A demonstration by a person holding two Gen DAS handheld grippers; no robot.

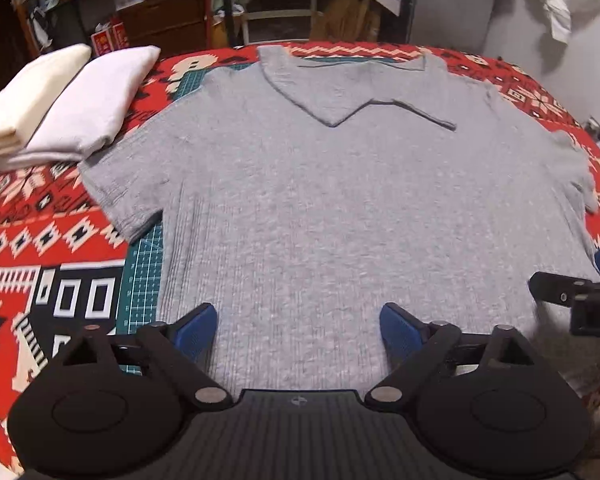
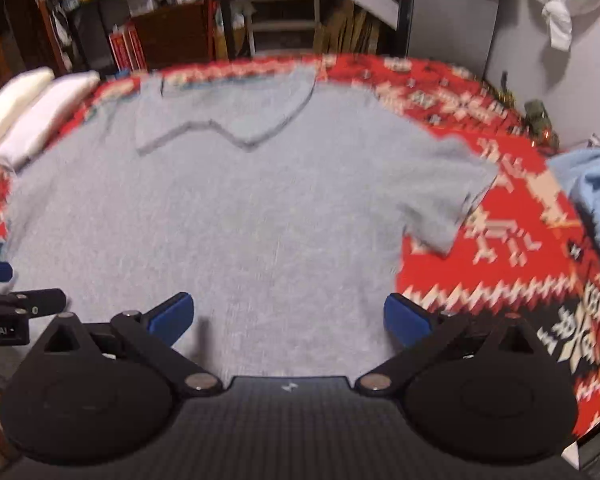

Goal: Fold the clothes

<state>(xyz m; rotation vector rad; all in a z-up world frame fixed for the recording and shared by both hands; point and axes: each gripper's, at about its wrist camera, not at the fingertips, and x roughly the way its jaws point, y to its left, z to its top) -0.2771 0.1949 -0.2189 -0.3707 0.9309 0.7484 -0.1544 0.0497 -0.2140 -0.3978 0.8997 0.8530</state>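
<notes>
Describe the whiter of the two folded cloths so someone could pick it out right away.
Start at the red patterned tablecloth and find the grey polo shirt spread across it. Beyond the shirt's sleeve, two folded cloths lie side by side. The white folded cloth is nearer the shirt; the cream folded cloth lies outside it.

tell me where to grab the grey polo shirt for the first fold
Probably the grey polo shirt at its short sleeves, each open gripper coming in from its own outer side. It lies flat, collar away, and the sleeve edges stick out over the red patterned cloth.
</notes>
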